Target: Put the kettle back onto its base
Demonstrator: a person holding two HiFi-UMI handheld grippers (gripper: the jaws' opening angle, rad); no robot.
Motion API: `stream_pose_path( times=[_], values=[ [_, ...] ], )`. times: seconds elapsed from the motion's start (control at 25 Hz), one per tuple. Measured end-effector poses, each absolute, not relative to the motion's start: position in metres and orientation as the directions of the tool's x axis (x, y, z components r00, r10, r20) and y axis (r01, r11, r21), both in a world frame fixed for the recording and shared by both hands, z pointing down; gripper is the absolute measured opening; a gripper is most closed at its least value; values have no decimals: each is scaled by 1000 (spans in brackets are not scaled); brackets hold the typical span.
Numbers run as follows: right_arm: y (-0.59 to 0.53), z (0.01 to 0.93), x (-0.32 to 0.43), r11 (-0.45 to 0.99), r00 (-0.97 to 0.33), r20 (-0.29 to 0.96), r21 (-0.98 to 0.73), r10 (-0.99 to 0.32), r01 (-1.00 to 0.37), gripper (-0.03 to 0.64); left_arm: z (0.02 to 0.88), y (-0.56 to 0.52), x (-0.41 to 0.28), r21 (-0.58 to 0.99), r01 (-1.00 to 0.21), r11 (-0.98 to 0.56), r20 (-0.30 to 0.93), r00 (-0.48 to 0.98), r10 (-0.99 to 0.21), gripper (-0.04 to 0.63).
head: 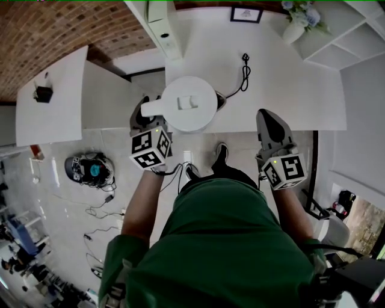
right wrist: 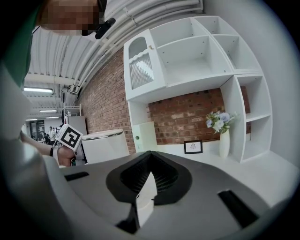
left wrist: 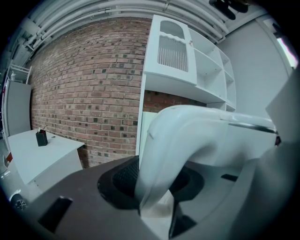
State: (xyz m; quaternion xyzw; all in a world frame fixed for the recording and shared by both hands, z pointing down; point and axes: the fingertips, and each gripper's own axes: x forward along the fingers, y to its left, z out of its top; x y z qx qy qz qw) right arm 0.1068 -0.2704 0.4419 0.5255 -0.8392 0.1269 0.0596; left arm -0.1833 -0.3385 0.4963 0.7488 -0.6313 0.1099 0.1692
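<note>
Left gripper (head: 144, 114) clamped on handle of kettle (head: 187, 103), kettle over tabletop (head: 283, 84) near edge. Right gripper (head: 269, 120) closed, empty. Rigid smooth plastic, probably weighty if filled; handle safest hold.

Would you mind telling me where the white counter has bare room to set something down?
Widest bare patch: the counter right of the black cord, in front of the vase of flowers and picture frame. It is crowded at the front edge, where the left hand-held gripper holds the kettle.
</note>
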Motion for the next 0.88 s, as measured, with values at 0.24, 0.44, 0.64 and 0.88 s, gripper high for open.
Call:
stream_pose_path(
  times=[0.24, 0.44, 0.64, 0.88],
  values=[
    [-280, 452, 123, 415, -444, 254, -161, -859, -895, 12, 504, -352, -170, 92, -984, -150, 378, 174, -909, 156],
    [-288, 457, 134, 419, -450, 265, -166, -853, -893, 12, 513, -359, -163, 89, -986, -139, 389, 162, -907, 155],
    [-295, 463, 140, 427, -458, 274, -168, -846, -889, 12, 521, -365, -159, 82, -989, -127, 398, 149, -905, 155],
    [-303, 470, 142, 435, -467, 289, -169, -836, -884, 12, 530, -374, -155, 76, -990, -121, 402, 142, -904, 155]
  ],
)
